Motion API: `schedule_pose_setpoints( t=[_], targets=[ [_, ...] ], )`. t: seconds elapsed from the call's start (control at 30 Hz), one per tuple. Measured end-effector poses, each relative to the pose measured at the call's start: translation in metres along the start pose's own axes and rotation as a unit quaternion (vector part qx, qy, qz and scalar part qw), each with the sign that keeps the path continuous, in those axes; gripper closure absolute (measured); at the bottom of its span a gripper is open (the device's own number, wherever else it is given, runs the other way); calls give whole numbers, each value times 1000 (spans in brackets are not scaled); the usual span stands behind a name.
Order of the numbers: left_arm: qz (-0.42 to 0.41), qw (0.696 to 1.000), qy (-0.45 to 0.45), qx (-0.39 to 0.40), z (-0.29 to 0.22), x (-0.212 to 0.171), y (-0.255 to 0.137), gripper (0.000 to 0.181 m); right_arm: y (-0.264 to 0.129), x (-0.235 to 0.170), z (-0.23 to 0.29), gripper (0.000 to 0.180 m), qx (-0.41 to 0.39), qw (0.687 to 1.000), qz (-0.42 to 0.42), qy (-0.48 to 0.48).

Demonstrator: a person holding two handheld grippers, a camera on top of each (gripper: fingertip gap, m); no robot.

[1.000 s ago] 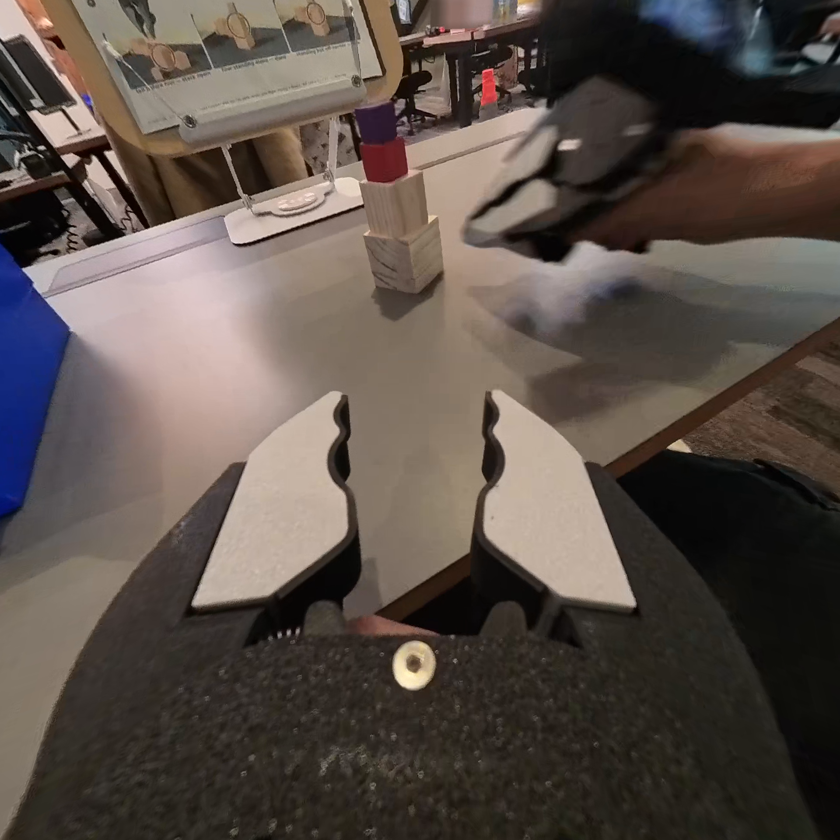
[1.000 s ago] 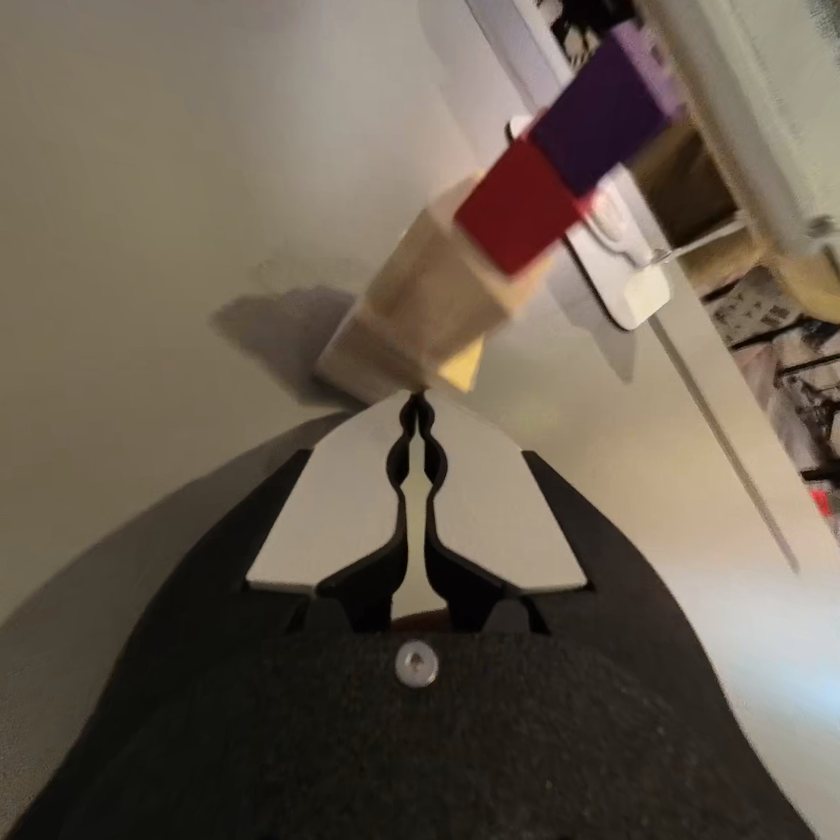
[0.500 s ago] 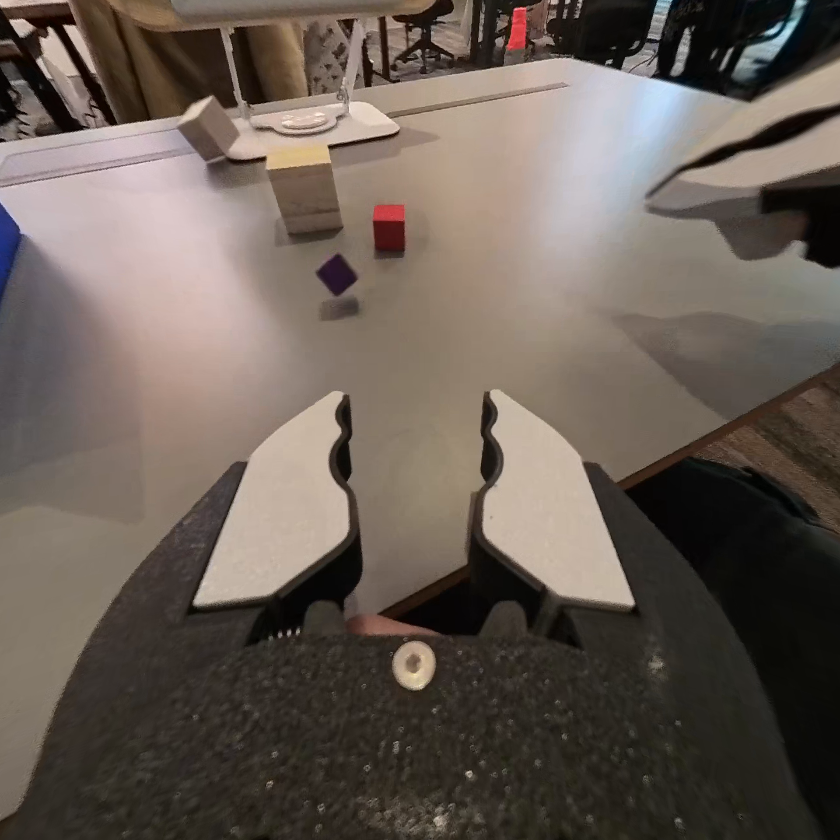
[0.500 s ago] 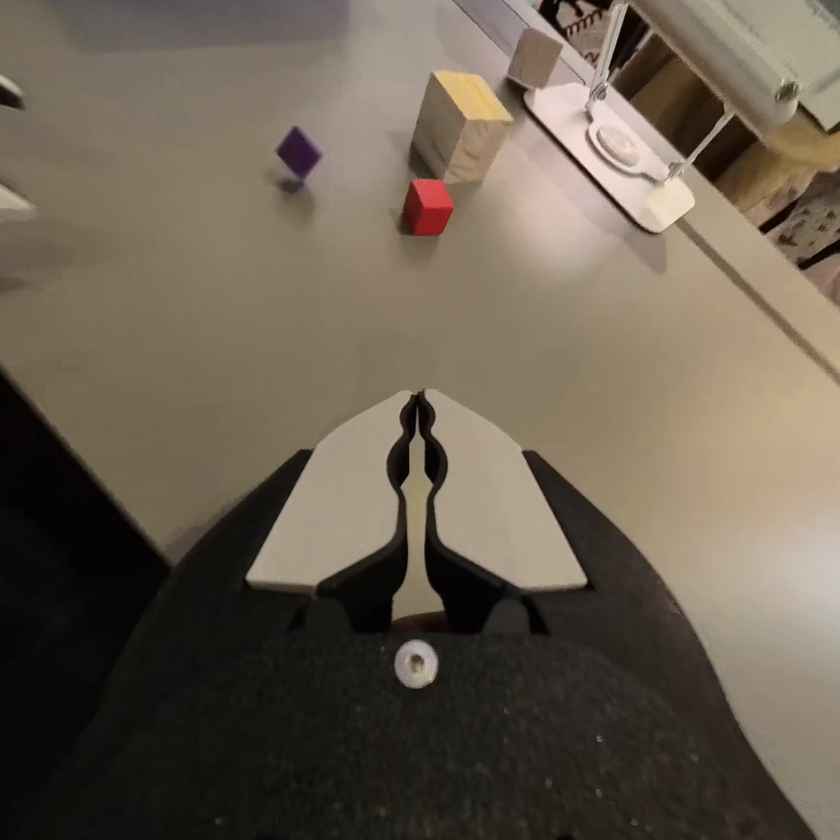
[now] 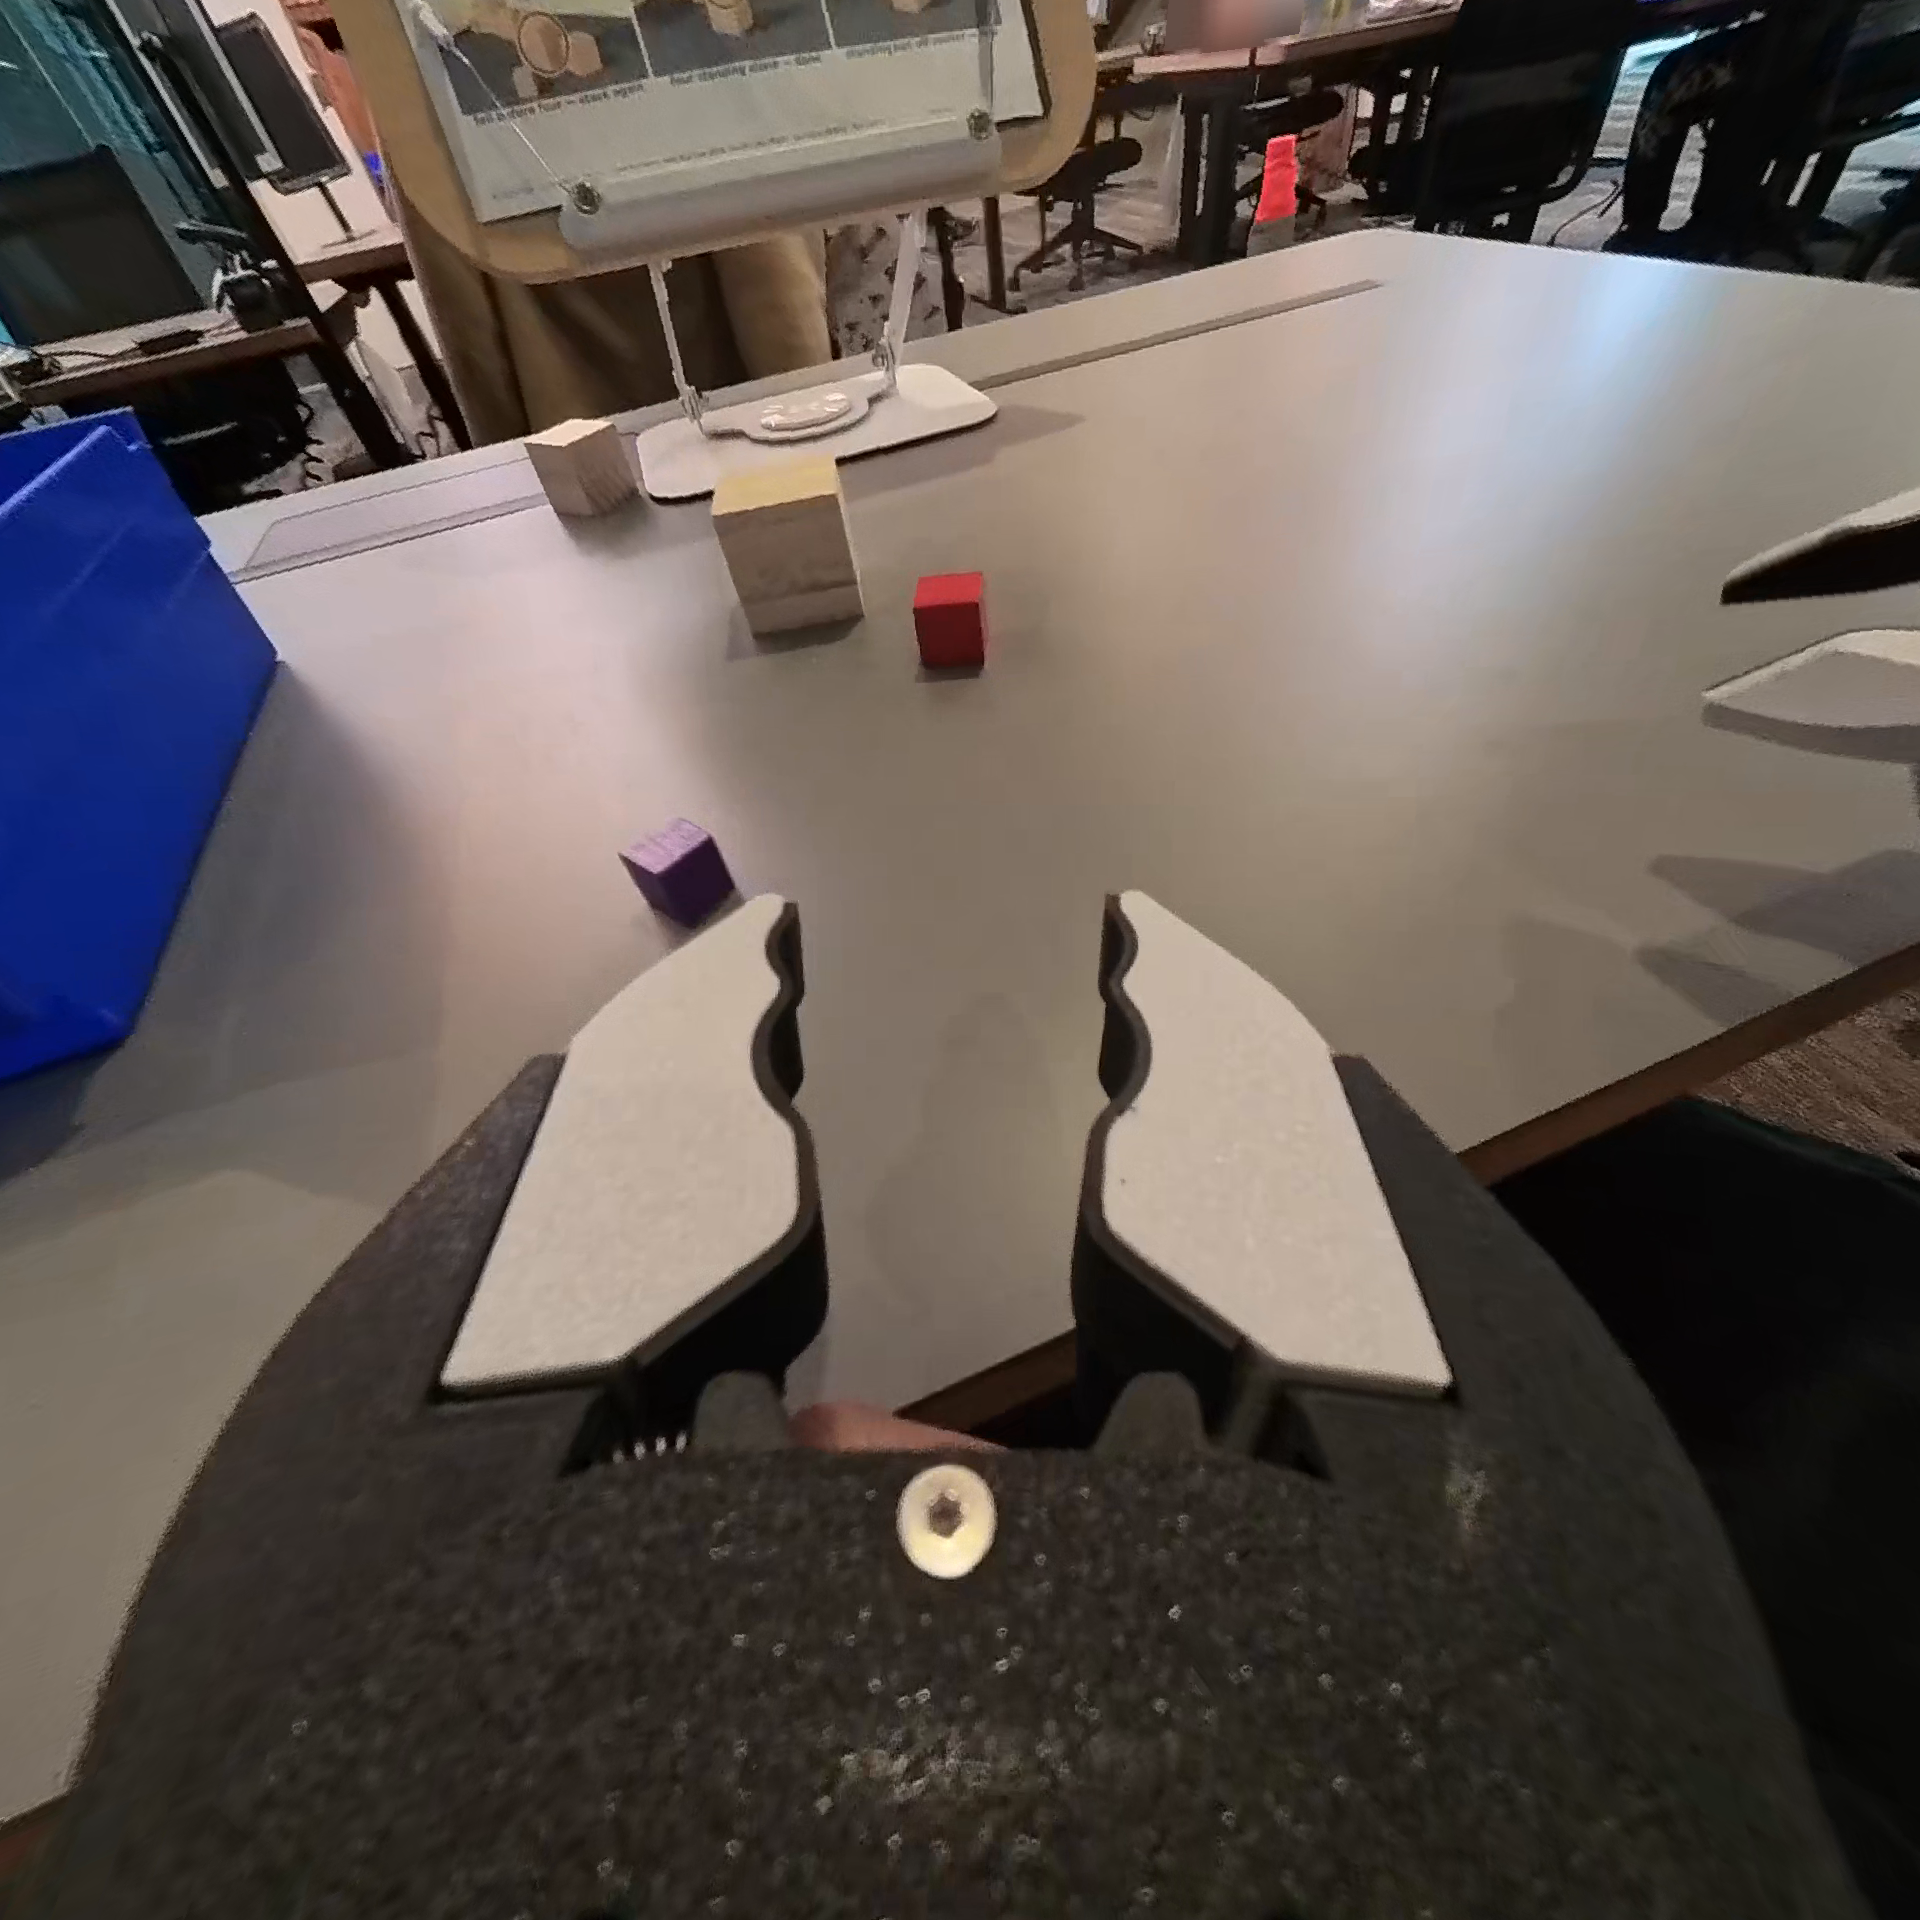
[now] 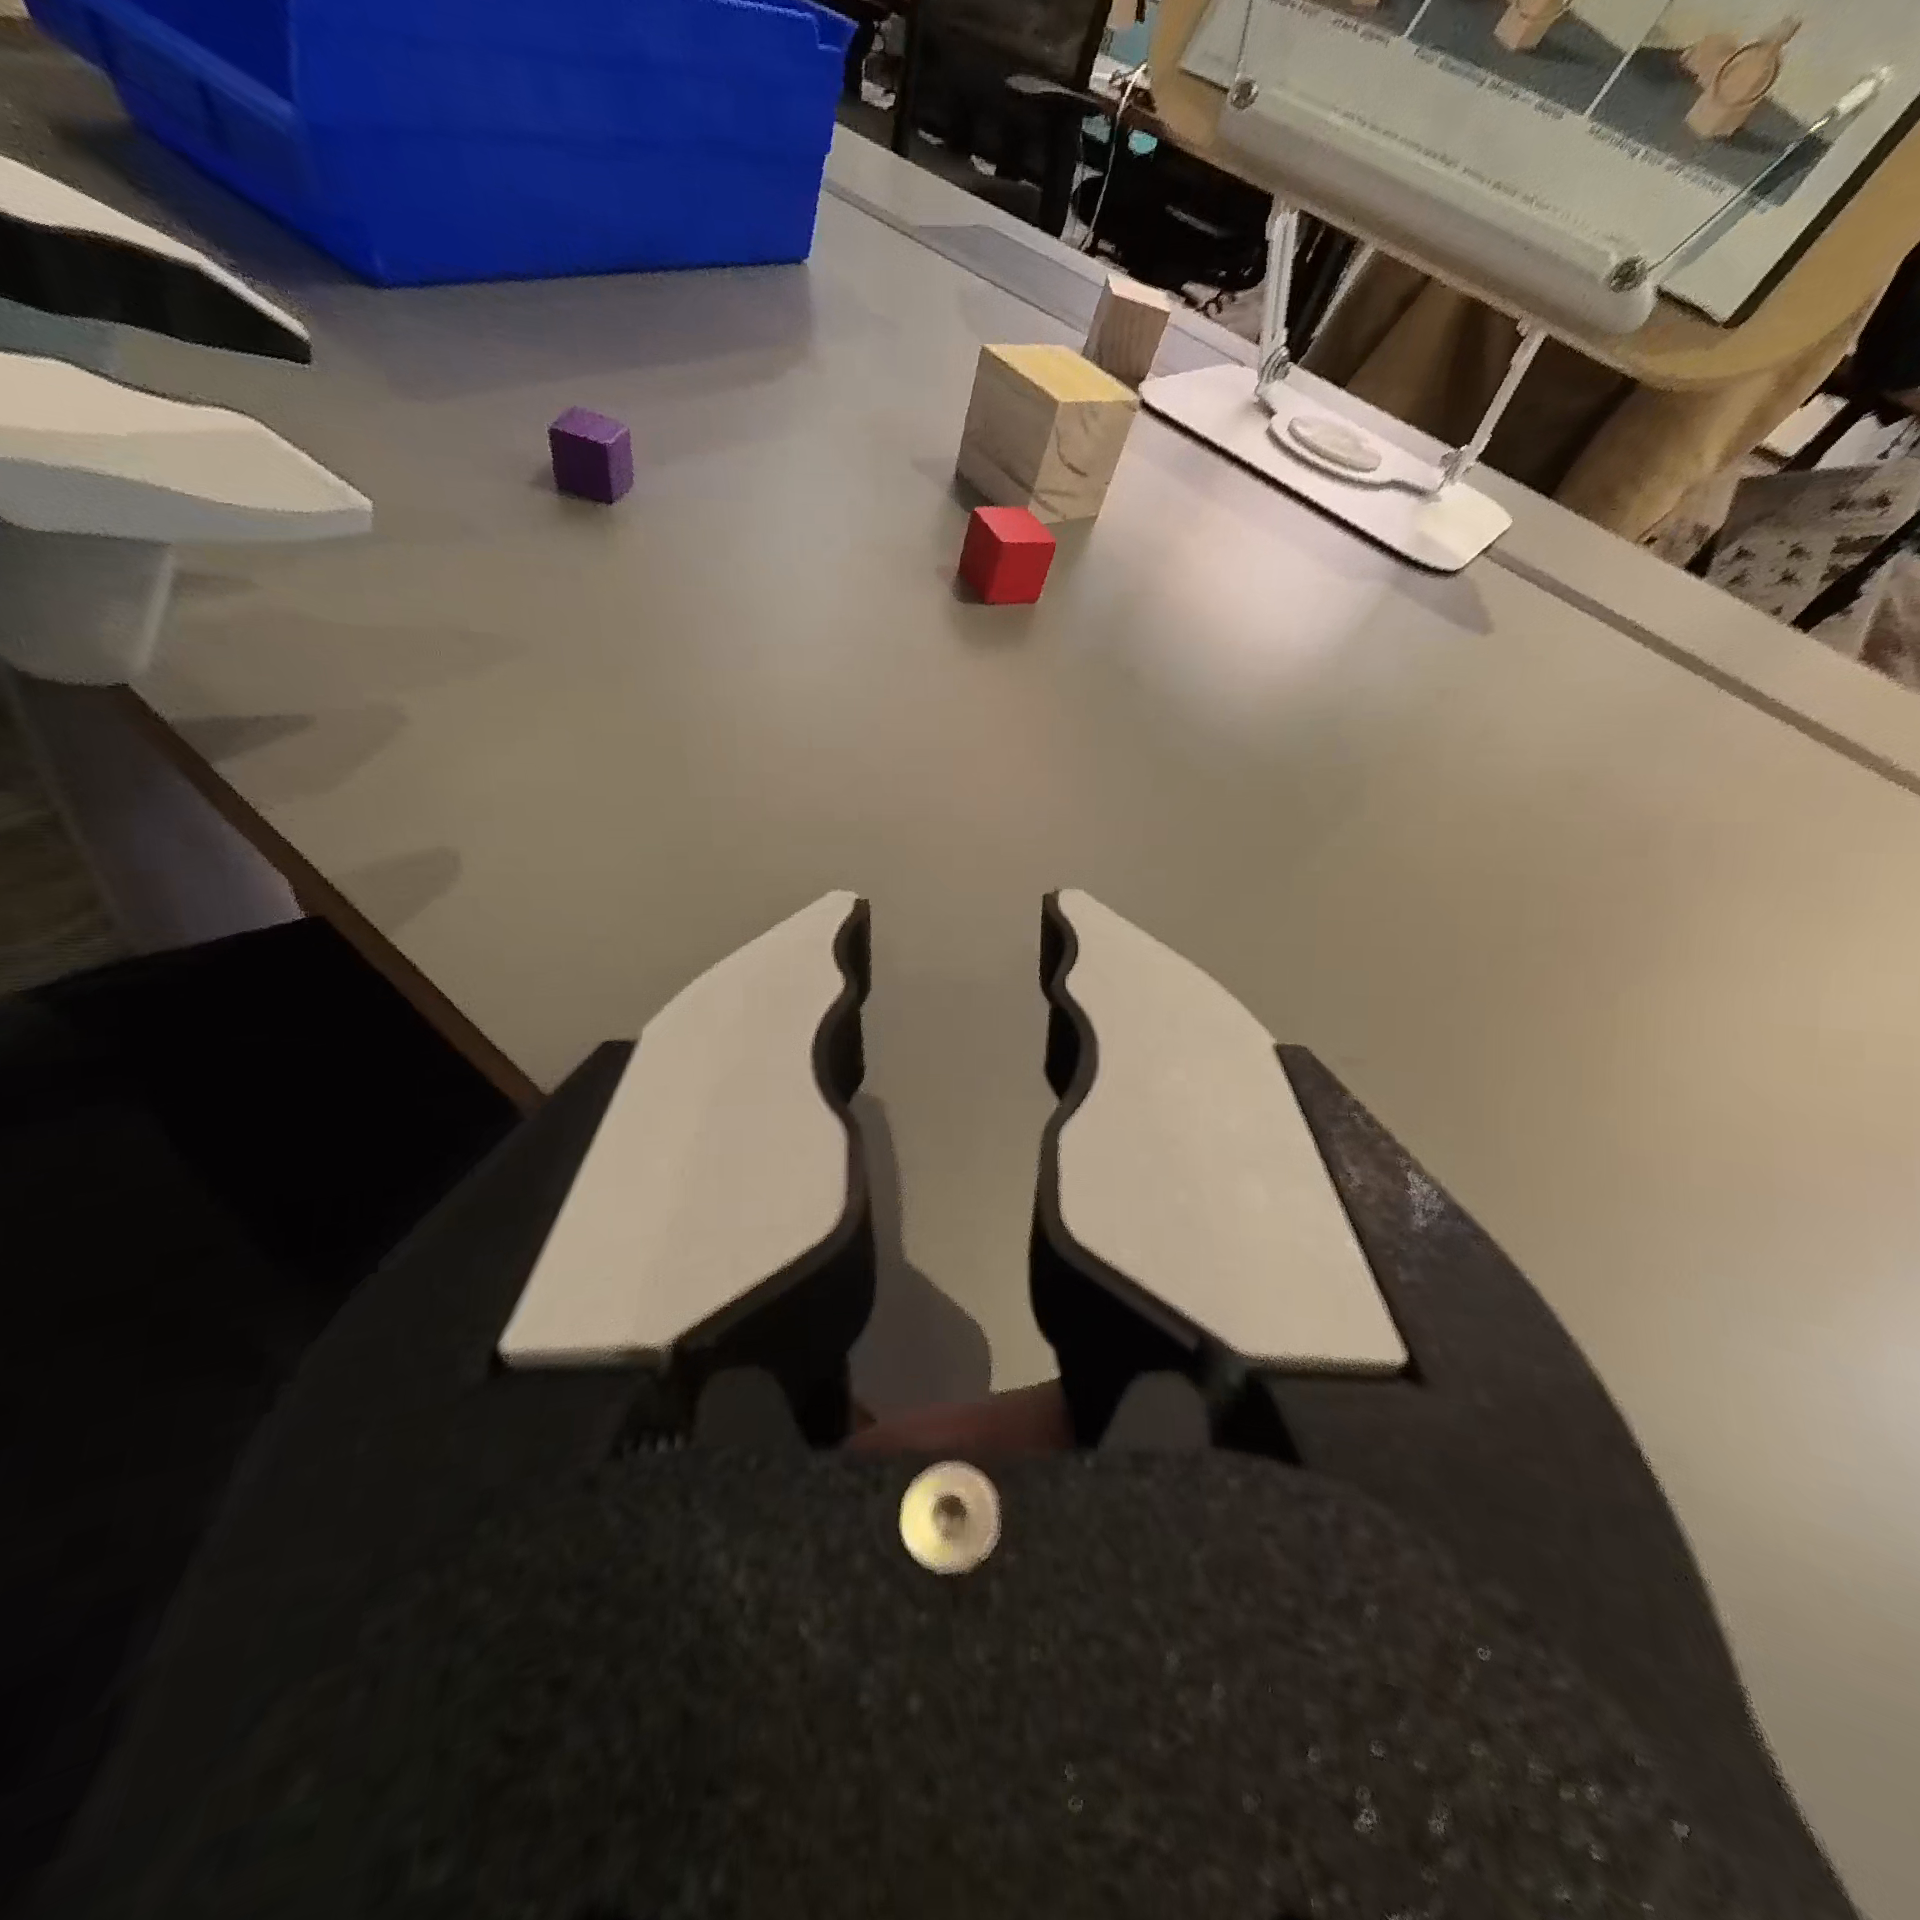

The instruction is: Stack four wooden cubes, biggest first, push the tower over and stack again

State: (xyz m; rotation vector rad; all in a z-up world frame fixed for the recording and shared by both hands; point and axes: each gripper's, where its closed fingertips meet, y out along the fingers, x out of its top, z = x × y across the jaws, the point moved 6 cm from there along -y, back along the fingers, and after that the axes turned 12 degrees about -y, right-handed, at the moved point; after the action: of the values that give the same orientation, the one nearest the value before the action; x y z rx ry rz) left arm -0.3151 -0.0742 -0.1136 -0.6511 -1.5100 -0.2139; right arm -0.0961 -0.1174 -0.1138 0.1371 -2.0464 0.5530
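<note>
Four cubes lie scattered on the worktop (image 5: 1351,499): big cube (image 5: 792,559) and mid cube (image 5: 582,465) near the far edge, red cube (image 5: 950,619) beside the big one, purple cube (image 5: 677,869) nearer the front edge. All judged light, rigid, smooth wood, best gripped across opposite flat faces. Left claw (image 5: 951,920) is held wide and empty, right claw (image 6: 954,914) narrower, also empty; the bin (image 6: 499,125) is shown whole only in the right view.

A grey counter (image 5: 1351,540) w/ a brown-edged rim is seen in the foreground, a blue bin (image 5: 94,727) set at its left side and a picture board on a white stand (image 5: 821,416) at the far edge. Beyond it, dark desks (image 5: 1278,62), black office chairs (image 5: 1081,197) and an orange cone (image 5: 1276,192) are seen. Patterned carpet (image 5: 1829,1049) is visible below the counter's rim; soft glare is reflected off the top.
</note>
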Motion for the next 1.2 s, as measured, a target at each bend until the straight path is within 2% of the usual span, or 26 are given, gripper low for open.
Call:
schedule_pose_setpoints(
  t=[0.6,0.8,0.9,0.97,1.1,1.2],
  targets=[
    [29,1000,7,-4,-7,-13,3,127,-1,-5,-23,151,-13,1000,0,20],
    [35,999,8,-9,-10,-13,2,127,5,3,-21,152,9,1000,-3,13],
    [43,999,16,-13,-12,-14,3,127,36,32,-23,146,107,994,23,-12],
    [44,999,17,-18,-14,-14,3,127,73,58,-28,139,168,984,55,-35],
    [34,998,29,-32,-19,-10,2,128,176,105,-59,129,196,956,143,-164],
    [15,997,67,-34,-22,-7,-1,128,245,128,-82,122,234,938,188,-171]
  ],
)
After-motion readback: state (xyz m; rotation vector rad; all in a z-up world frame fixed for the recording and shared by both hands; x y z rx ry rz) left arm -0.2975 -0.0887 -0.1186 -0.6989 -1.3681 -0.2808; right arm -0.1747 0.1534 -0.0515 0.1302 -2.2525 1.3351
